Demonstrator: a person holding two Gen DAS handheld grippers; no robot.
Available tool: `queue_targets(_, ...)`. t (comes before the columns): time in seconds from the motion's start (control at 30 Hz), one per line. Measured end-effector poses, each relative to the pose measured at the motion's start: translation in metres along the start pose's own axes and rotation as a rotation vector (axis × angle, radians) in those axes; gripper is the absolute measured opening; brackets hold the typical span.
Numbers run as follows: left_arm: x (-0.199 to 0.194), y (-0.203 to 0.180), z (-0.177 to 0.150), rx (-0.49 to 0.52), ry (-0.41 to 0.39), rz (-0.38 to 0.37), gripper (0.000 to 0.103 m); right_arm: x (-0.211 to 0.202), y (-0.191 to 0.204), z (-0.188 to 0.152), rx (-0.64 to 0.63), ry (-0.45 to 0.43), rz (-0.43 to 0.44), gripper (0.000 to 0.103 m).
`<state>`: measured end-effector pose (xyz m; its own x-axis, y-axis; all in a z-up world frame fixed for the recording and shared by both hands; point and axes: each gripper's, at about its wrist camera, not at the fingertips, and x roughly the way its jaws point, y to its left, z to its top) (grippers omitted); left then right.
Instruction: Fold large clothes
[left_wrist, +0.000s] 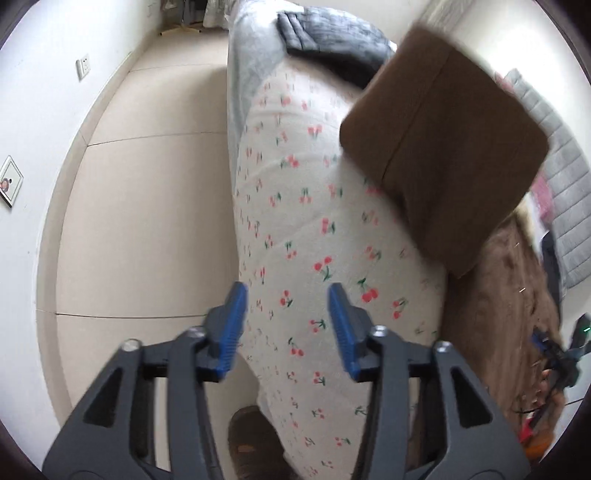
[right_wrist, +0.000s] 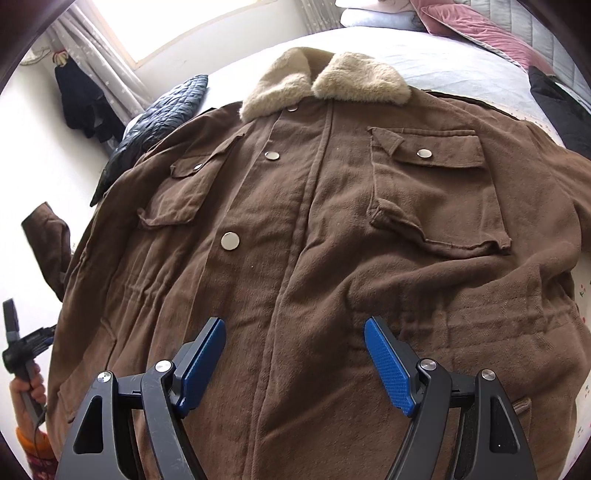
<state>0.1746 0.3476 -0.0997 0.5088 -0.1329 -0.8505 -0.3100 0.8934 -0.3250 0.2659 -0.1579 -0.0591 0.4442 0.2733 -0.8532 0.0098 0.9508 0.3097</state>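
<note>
A large brown coat (right_wrist: 306, 229) lies front-up on the bed, spread flat, w/ its beige fur collar (right_wrist: 325, 83) at the far end and metal snap buttons (right_wrist: 230, 241) down the middle. The right gripper (right_wrist: 294, 363) hangs over the lower part of the coat; its blue jaws stand wide apart and nothing is between them. The left gripper (left_wrist: 287, 326) is at the bed's edge, above a white sheet w/ cherry print (left_wrist: 295, 229); its jaws are apart too, holding nothing. One brown sleeve (left_wrist: 447, 147) is in the air, blurred, beyond the left gripper and not touching it. At left of the bed is a beige tile floor (left_wrist: 147, 221).
</note>
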Motion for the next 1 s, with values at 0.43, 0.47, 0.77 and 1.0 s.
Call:
queue_targets(0.43,-0.014,-0.071,0.082,-0.035,-0.097,-0.242,0.089,0.007,0.013,-0.005,-0.036,0.015,-0.002,0.079)
queue_targets(0.47,-0.005,-0.094,0.086,0.013,-0.083,-0.21,0.089,0.007,0.013,-0.005,-0.038,0.015,-0.003,0.079)
queue_targets(0.77,0.063,-0.189,0.092,0.322,-0.076,0.151,0.037,0.007,0.012,-0.005,-0.031,0.014,0.01,0.079)
queue_targets(1.0,0.018,-0.121,0.07,0.18,-0.074,0.059,0.008,0.006,0.012,-0.007,-0.041,0.015,0.006,0.079)
